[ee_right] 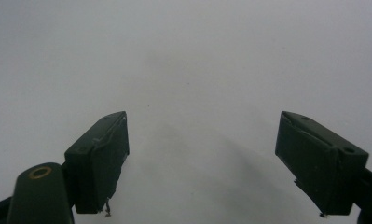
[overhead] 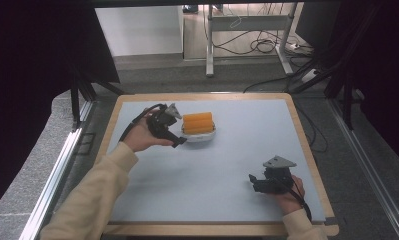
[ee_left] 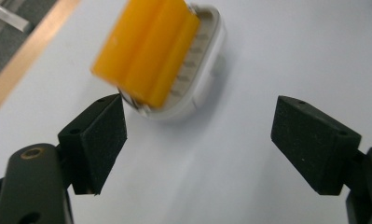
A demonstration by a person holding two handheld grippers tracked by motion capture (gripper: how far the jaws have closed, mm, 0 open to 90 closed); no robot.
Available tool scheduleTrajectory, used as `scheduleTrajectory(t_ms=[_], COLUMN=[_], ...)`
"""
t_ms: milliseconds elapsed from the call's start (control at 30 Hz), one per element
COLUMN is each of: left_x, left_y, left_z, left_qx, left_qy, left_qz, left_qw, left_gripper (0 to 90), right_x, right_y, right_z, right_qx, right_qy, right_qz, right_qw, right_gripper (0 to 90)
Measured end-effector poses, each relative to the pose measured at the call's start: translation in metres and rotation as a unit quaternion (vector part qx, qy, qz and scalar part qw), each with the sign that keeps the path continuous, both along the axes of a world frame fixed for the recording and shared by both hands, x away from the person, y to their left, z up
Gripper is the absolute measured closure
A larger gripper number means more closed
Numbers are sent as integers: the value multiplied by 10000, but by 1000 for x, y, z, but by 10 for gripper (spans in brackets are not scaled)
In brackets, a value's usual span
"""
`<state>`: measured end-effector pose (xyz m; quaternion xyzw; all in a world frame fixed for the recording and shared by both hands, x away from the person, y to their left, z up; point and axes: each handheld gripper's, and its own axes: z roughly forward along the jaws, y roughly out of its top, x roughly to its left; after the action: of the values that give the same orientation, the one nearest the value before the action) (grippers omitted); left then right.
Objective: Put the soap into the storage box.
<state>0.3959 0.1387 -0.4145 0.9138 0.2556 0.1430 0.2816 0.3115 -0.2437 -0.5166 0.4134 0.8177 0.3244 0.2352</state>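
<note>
An orange ridged block (overhead: 198,122) rests on top of a white oval dish (overhead: 199,134) at the back middle of the pale blue mat. In the left gripper view the orange block (ee_left: 146,49) and the white dish (ee_left: 200,88) lie just beyond the fingertips, toward the left jaw. My left gripper (overhead: 178,142) sits just left of the dish, jaws wide apart with nothing between them (ee_left: 197,140). My right gripper (overhead: 253,181) rests low at the front right of the mat, open over bare mat (ee_right: 202,154).
The mat (overhead: 237,150) lies on a wooden table (overhead: 307,145) whose edges frame it. Behind the table are a grey floor, a metal desk frame (overhead: 247,30) and loose cables. Dark curtains hang on both sides.
</note>
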Motion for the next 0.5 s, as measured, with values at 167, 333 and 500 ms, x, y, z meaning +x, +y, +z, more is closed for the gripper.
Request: scheduleTrajectory(t_ms=[167, 333, 500], left_x=[-32, -61, -89], left_y=[20, 31, 45], left_z=[-10, -25, -39], left_qx=[-307, -419, -604], left_qy=[-6, -152, -42], left_qz=[334, 513, 678], left_qw=[9990, 9977, 9959], left_gripper=[180, 186, 189], right_x=[-1, -1, -2], right_y=[0, 1, 1], right_z=[1, 1, 0], right_qx=[-16, -32, -48], right_qy=[-8, -8, -1], right_qz=[-10, -36, -38], right_qw=[10000, 10000, 10000], right_gripper=[179, 179, 179])
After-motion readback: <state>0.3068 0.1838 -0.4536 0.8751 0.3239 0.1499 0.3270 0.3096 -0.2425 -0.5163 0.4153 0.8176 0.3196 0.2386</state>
